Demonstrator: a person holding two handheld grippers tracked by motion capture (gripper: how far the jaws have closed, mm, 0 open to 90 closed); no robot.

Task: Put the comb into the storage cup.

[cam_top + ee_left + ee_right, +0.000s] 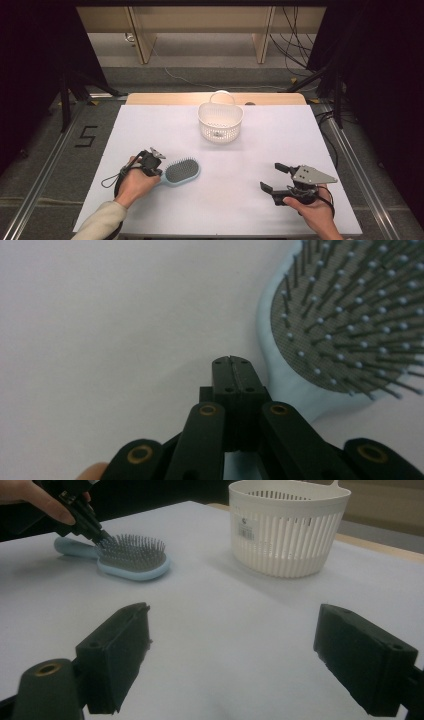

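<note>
Black plastic fingers of the right gripper [274, 179] stand spread wide over a white-covered tabletop [280, 145], edged by grey floor and dark curtains. A white slotted plastic basket [220, 121] sits toward the far edge, its contents unclear. Nearer, a pale-blue oval hairbrush [181, 171] lies bristles-up at front left, the left gripper [233, 360] at its neck, fingers pressed together.

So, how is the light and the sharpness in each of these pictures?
High view: the white table is bright and evenly lit, the surroundings dark, the basket sharp. Left gripper view: dim, with the brush soft beside the shut left gripper. Right gripper view: the open right gripper is blurred up close; the basket is sharper.
</note>
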